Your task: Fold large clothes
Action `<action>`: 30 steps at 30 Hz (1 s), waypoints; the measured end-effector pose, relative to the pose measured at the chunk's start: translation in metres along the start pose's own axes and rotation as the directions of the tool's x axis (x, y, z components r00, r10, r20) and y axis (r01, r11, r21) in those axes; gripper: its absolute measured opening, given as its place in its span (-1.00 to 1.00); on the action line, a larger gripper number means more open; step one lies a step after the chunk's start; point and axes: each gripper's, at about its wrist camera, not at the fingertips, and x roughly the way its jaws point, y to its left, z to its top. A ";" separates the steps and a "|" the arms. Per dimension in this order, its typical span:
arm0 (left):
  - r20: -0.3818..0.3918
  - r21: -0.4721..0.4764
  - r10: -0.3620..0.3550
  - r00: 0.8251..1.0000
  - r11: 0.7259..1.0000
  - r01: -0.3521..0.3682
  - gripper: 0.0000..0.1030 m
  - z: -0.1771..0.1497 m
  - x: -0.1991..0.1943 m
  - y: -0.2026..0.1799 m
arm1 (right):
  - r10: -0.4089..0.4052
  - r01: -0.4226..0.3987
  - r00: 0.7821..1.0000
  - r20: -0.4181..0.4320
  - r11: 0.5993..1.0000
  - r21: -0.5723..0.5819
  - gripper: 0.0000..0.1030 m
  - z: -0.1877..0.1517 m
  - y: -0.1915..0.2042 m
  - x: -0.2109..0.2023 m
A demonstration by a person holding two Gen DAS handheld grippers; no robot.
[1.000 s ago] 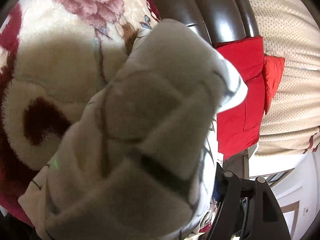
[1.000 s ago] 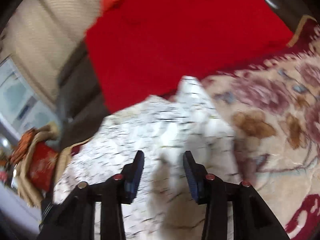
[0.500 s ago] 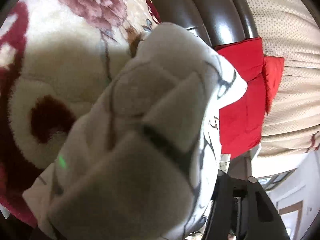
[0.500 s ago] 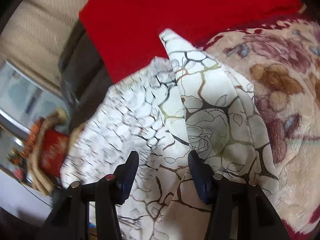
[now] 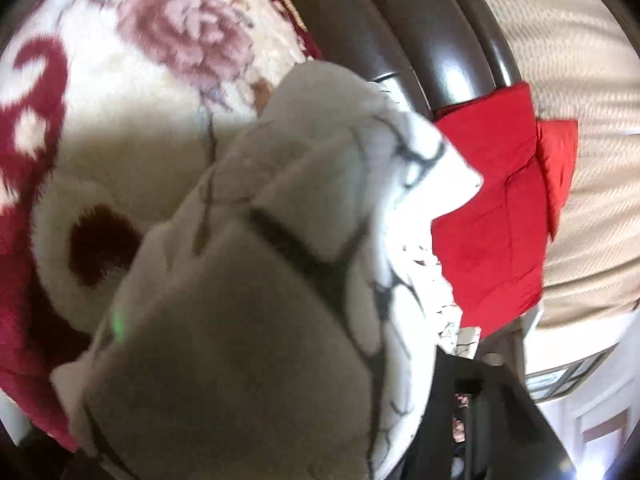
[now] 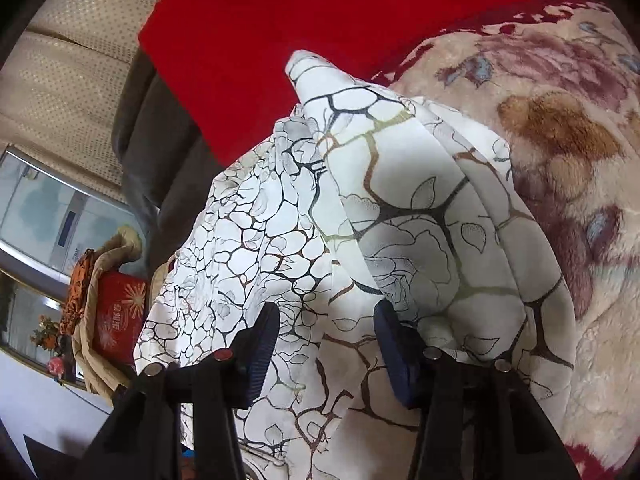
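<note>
Garment: the white garment (image 6: 400, 208) with a dark cracked-line and leaf print lies bunched on the floral blanket (image 6: 560, 128) of the bed, its far corner reaching the red cloth (image 6: 320, 20).
Right gripper: my right gripper (image 6: 326, 344) stands apart, its pads straddling a ridge of the fabric without pressing on it.
Left gripper: the left gripper (image 5: 476, 412) is almost wholly buried under cloth draped over my lens; its jaws are closing with fabric between them, but I cannot tell whether they have bitten.
Risk, blind grasp: with the left view smothered, I could pinch several layers or the blanket too.
Risk, uneven fold: if the right closes on a loose ridge instead of an edge, I judge the fold will skew.
Risk, slip: a shallow bite could let the cloth slide out when lifted.
Writing: the red box (image 6: 116, 316) carries a gold sunburst and characters too small to read.
</note>
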 end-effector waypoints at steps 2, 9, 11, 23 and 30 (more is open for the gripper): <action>0.018 0.061 0.014 1.000 0.998 -0.015 -0.46 -0.004 -0.007 -0.014 | 0.010 -0.010 1.000 -0.002 1.000 0.000 0.05 0.000 0.001 0.002; 0.083 0.409 0.101 0.991 0.904 -0.126 -0.57 -0.031 -0.036 -0.105 | 0.172 -0.169 0.985 -0.019 0.979 0.113 0.04 0.009 -0.023 -0.006; 0.100 0.505 0.116 0.988 0.850 -0.151 -0.58 -0.046 -0.043 -0.135 | 0.239 -0.234 0.971 -0.013 0.959 0.162 0.04 0.012 -0.032 -0.010; 0.159 0.960 0.259 0.953 0.187 -0.211 -0.57 -0.245 0.015 -0.288 | 0.433 -0.543 0.830 0.351 0.772 0.330 0.06 0.040 -0.119 -0.098; 0.256 0.963 0.376 0.891 -0.183 -0.199 -0.52 -0.353 0.093 -0.252 | 0.398 -0.550 0.816 0.419 0.758 0.352 0.07 0.051 -0.151 -0.129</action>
